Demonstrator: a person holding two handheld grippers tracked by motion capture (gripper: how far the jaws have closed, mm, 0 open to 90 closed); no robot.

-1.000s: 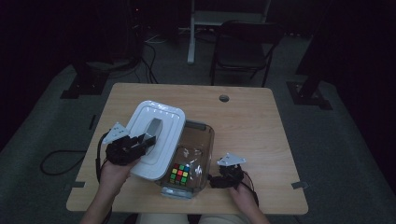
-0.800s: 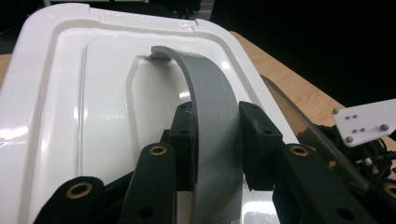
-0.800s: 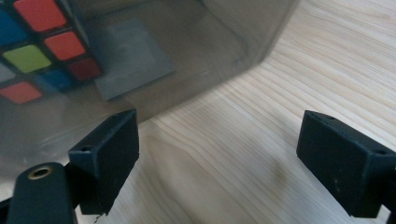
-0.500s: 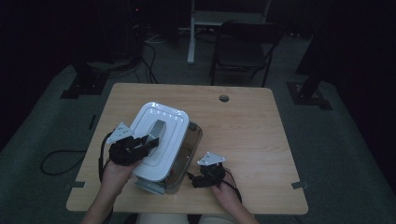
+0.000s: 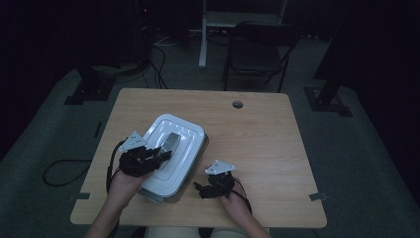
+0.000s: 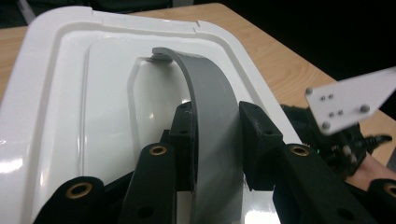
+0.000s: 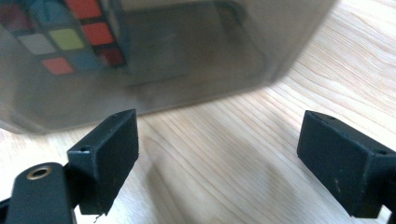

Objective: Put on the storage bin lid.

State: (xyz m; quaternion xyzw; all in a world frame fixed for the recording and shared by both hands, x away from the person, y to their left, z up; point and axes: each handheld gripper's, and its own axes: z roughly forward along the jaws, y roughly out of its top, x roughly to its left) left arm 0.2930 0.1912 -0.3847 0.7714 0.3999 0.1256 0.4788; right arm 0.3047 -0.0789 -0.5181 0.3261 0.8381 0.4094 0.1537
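Lid (image 5: 174, 148) is covering the bin (image 7: 154, 56), blurring the cube (image 7: 70, 32); left gripper (image 6: 217, 140) is pinching its handle (image 6: 210, 102); right gripper (image 7: 219, 158) is spread.

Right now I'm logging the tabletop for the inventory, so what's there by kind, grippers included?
Handheld grippers: 2 (left gripper, right gripper)
Clear storage box: 1
White lid with grey handle: 1
Colour puzzle cube inside the box: 1
Total: 5

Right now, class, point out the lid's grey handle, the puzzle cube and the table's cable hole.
grey handle (image 6: 210, 93), left gripper view, its curved top.
puzzle cube (image 7: 70, 37), right gripper view, a yellow-green sticker.
cable hole (image 5: 237, 104), high view, its centre.
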